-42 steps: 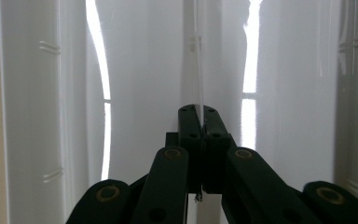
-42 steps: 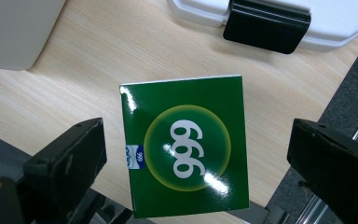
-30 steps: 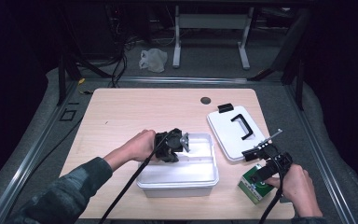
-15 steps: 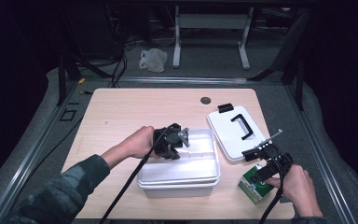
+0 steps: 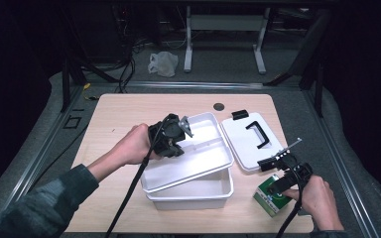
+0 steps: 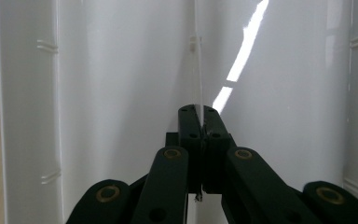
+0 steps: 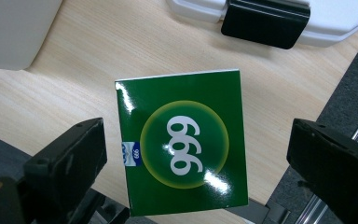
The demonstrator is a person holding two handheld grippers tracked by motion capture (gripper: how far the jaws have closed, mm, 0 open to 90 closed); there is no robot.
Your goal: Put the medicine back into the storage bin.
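While your left gripper (image 5: pixel 174 135) was clamped shut on the thin centre rib of the white inner tray (image 5: pixel 206 148), the tray sat tilted, one end raised above the white box (image 5: pixel 191 191) beneath it. You needed a straight, level lift so the thin rib did not slip from the jaws. Your right gripper (image 7: pixel 196 154) hung with jaws wide apart over the green carton (image 7: pixel 182 144), not touching it, beside the white lid (image 5: pixel 250 141).
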